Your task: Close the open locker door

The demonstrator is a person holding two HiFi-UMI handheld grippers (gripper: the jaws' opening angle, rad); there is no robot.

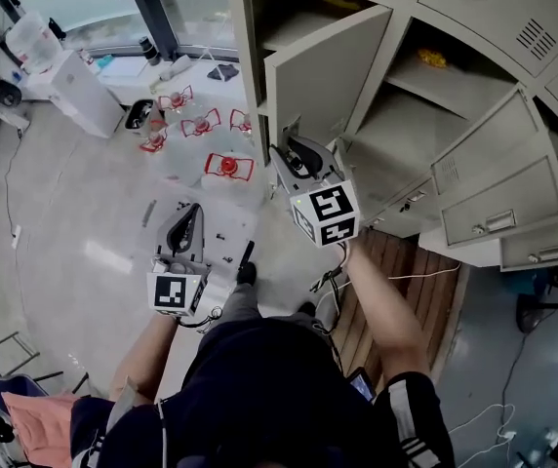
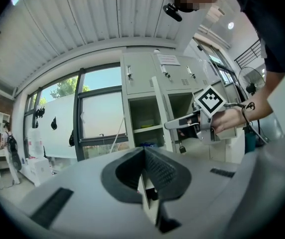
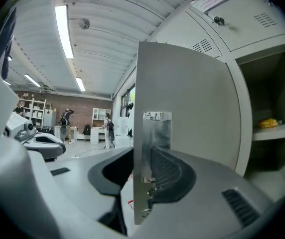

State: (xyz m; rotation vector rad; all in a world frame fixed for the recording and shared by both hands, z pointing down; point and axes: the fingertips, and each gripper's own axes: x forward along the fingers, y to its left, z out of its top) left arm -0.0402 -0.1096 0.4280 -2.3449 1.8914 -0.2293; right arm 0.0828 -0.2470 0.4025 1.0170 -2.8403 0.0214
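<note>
The grey locker door stands swung out from the locker bank. My right gripper is at the door's lower free edge. In the right gripper view the door fills the middle, and its thin edge with a metal latch plate runs down between the two jaws of the right gripper, which are shut on it. My left gripper hangs lower and to the left over the floor, apart from the lockers. In its own view the left gripper has its pads together with nothing between them.
More locker doors hang open at the right. A yellow item lies on a locker shelf. Several red objects are scattered on the floor to the left, beyond a white box. A wooden pallet lies below the lockers.
</note>
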